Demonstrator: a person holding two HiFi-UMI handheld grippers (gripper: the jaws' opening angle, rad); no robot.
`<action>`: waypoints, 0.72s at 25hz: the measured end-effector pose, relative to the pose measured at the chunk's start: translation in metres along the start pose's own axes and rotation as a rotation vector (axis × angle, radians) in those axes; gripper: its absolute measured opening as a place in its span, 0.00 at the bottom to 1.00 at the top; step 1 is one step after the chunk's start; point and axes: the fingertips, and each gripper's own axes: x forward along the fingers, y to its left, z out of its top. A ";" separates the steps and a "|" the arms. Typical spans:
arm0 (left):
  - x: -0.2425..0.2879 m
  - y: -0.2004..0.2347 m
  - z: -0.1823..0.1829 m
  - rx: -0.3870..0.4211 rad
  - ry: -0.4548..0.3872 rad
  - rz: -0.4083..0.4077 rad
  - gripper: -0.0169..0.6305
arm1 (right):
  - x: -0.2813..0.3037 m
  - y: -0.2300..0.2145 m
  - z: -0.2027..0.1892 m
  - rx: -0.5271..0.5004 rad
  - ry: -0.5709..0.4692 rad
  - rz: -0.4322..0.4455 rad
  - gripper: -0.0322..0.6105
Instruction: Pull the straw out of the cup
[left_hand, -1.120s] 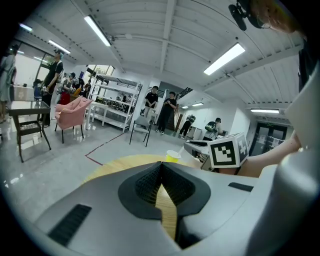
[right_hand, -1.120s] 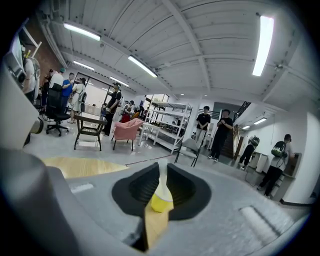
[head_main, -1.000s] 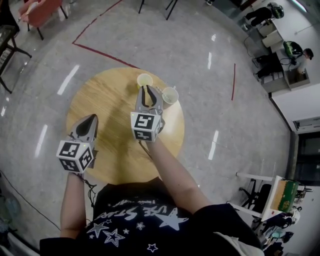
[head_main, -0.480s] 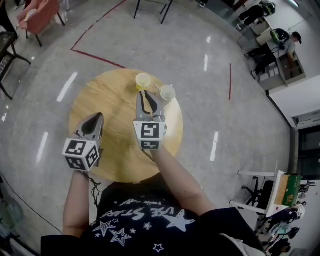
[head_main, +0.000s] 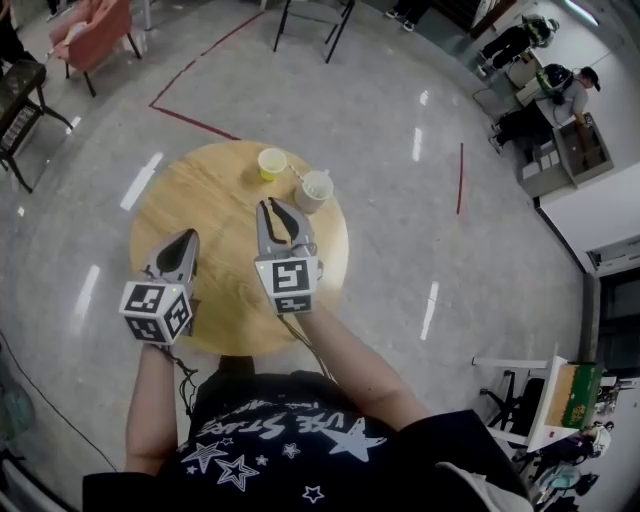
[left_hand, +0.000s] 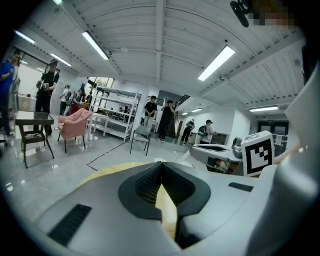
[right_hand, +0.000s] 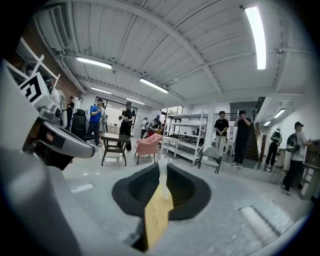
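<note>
A yellow cup (head_main: 271, 163) and a pale cup (head_main: 315, 190) stand at the far edge of the round wooden table (head_main: 215, 200). A thin pale stick shows at the pale cup's rim; I cannot tell what it is. My right gripper (head_main: 272, 205) hovers over the table, short of both cups. In the right gripper view its jaws (right_hand: 162, 162) are shut on a whitish translucent straw (right_hand: 162, 172) that stands upright between the tips. My left gripper (head_main: 185, 236) hangs over the table's left side, its tips (left_hand: 160, 164) meeting with nothing between them.
Grey floor surrounds the table, with a red line (head_main: 195, 122) beyond it. A pink armchair (head_main: 95, 25) and a dark chair (head_main: 312, 15) stand farther off. Several people stand by shelving (right_hand: 187, 132) in the background. The person's arms reach in from below.
Both grippers have drawn back from the cups toward the person and risen. The right gripper's tips, earlier between the two cups, now sit clear of them.
</note>
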 end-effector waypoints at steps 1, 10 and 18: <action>-0.005 -0.012 -0.003 0.002 -0.001 0.006 0.04 | -0.012 -0.002 0.000 0.001 -0.005 0.010 0.12; -0.041 -0.072 -0.020 0.013 -0.029 0.052 0.04 | -0.078 0.001 0.001 0.004 -0.047 0.080 0.12; -0.069 -0.119 -0.027 0.022 -0.060 0.091 0.04 | -0.130 -0.003 0.000 0.008 -0.075 0.112 0.12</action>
